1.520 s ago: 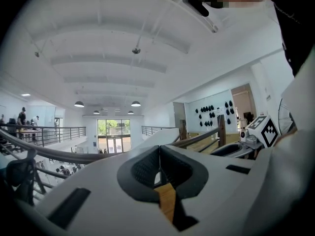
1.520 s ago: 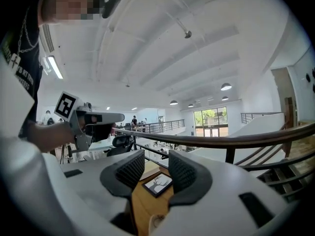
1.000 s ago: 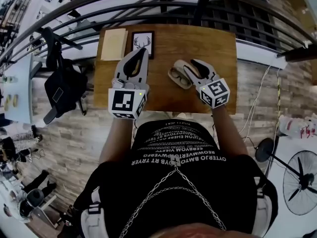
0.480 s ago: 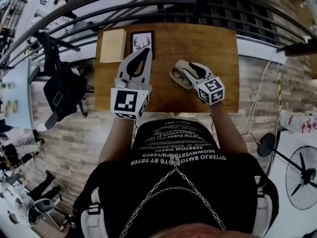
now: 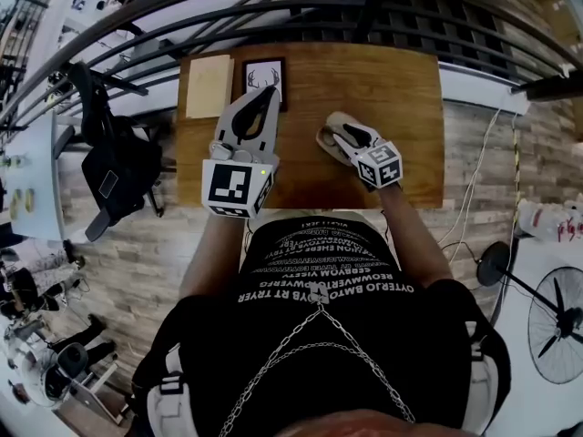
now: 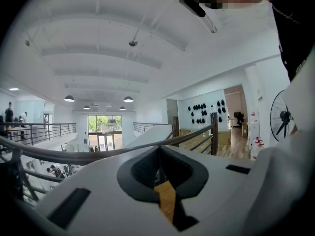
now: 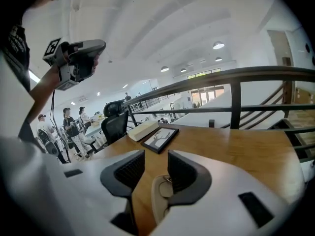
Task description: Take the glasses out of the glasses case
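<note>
Holding your right tool low over the desk, you have its jaws spread, with the open beige case lying on the wood just under them, nearest the right jaw. That jaw covers most of the case's hollow, so the glasses inside cannot be made out. Your left tool hangs higher, jaws pressed together on nothing. A framed picture and a pad lie at the desk's far edge.
</note>
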Action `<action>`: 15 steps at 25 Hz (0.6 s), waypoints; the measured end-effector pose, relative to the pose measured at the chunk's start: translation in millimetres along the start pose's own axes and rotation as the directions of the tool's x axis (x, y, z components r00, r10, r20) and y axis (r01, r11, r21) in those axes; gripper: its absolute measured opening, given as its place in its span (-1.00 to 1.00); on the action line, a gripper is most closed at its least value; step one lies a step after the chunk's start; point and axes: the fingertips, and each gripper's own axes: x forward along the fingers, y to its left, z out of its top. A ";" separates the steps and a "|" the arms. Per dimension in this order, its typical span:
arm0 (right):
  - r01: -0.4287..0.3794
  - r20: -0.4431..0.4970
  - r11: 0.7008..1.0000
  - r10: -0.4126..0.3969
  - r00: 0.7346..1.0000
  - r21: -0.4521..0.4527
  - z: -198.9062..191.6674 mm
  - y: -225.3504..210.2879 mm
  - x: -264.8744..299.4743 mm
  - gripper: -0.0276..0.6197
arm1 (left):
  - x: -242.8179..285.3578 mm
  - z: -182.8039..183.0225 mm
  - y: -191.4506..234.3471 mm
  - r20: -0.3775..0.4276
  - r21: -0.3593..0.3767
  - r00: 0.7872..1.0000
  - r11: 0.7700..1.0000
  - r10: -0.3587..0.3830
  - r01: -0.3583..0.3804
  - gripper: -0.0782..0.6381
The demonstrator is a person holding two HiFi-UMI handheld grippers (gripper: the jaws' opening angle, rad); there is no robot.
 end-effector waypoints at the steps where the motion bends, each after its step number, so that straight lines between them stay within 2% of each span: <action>1: -0.002 -0.007 1.000 0.002 1.000 0.008 -4.9 -0.9 2.8 -0.45 | 1.0 0.5 0.1 -0.001 0.002 1.000 1.000 -0.002 0.002 -0.70; 6: -0.006 -0.059 0.998 0.009 0.998 0.057 -29.1 -3.2 26.1 -0.45 | 3.2 -4.6 13.1 -0.011 0.004 1.000 1.000 -0.014 0.014 -0.70; 11: -0.005 -0.124 0.998 0.013 0.992 0.065 -58.2 -17.4 28.7 -0.45 | 6.5 -8.7 5.5 -0.033 0.011 0.999 1.000 -0.016 0.016 -0.70; 15: 0.002 -0.174 0.998 0.009 0.985 0.066 -72.1 -23.1 43.2 -0.45 | 8.0 -13.6 21.0 -0.044 0.006 0.999 1.000 -0.012 0.013 -0.70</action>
